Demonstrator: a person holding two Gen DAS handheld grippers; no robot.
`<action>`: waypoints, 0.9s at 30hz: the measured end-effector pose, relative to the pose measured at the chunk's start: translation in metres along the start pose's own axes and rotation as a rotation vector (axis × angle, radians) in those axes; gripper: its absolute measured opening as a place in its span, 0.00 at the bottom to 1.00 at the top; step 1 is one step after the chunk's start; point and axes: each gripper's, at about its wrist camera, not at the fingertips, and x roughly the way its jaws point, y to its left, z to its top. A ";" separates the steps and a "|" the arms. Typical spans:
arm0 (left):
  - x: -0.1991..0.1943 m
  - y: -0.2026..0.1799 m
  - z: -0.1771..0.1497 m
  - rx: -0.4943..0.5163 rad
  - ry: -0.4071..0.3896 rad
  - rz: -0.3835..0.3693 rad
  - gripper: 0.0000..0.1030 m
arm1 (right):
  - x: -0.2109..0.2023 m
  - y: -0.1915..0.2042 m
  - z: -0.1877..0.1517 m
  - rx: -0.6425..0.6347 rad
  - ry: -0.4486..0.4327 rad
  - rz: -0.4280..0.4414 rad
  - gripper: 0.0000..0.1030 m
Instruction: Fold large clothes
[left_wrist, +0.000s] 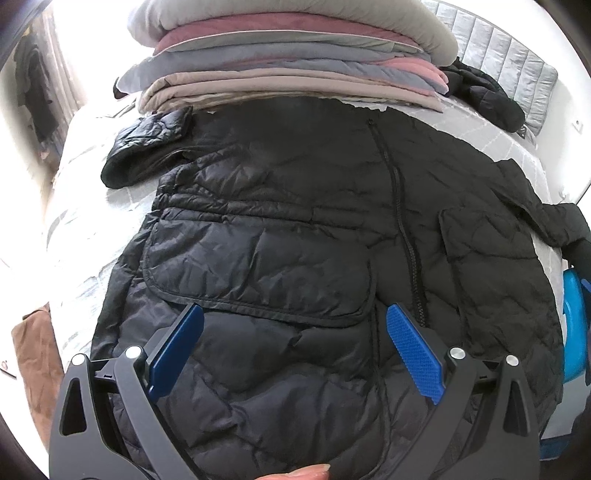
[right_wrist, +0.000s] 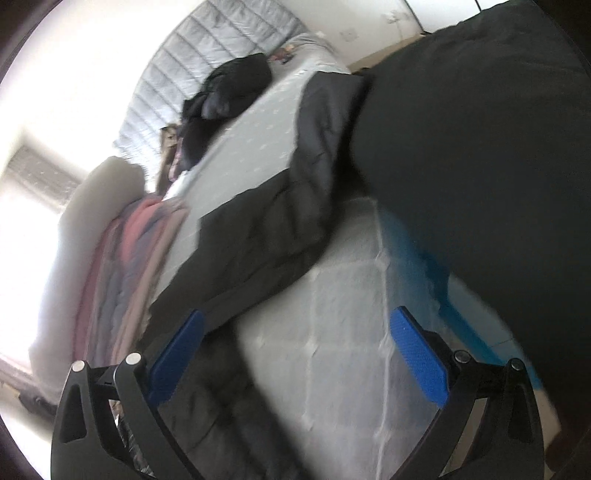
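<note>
A large black quilted puffer jacket (left_wrist: 295, 221) lies spread front-up on the bed, zipper running down its middle, flap pockets on both sides. My left gripper (left_wrist: 295, 321) hovers open just above its lower hem, blue pads wide apart with nothing between them. In the tilted, blurred right wrist view, the jacket's sleeve (right_wrist: 266, 221) drapes over the mattress edge. My right gripper (right_wrist: 295, 325) is open there, beside the bed's side, holding nothing. A dark-clothed part of the person (right_wrist: 480, 147) fills the right of that view.
A tall stack of folded blankets and clothes (left_wrist: 288, 59) sits at the jacket's collar end. Another black garment (left_wrist: 484, 96) lies crumpled at the far right by a grey quilted headboard (left_wrist: 498, 48). The white mattress (right_wrist: 351, 350) has a blue object (left_wrist: 574, 321) by its right side.
</note>
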 end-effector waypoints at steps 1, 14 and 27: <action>0.001 -0.001 0.000 0.002 0.002 0.001 0.93 | 0.010 -0.001 0.007 0.000 0.000 -0.022 0.94; 0.019 0.000 0.008 0.005 0.048 -0.013 0.93 | 0.095 -0.024 0.063 0.219 -0.097 -0.117 0.94; 0.029 0.003 0.005 0.004 0.083 -0.022 0.93 | 0.044 0.038 0.081 0.006 -0.237 0.128 0.07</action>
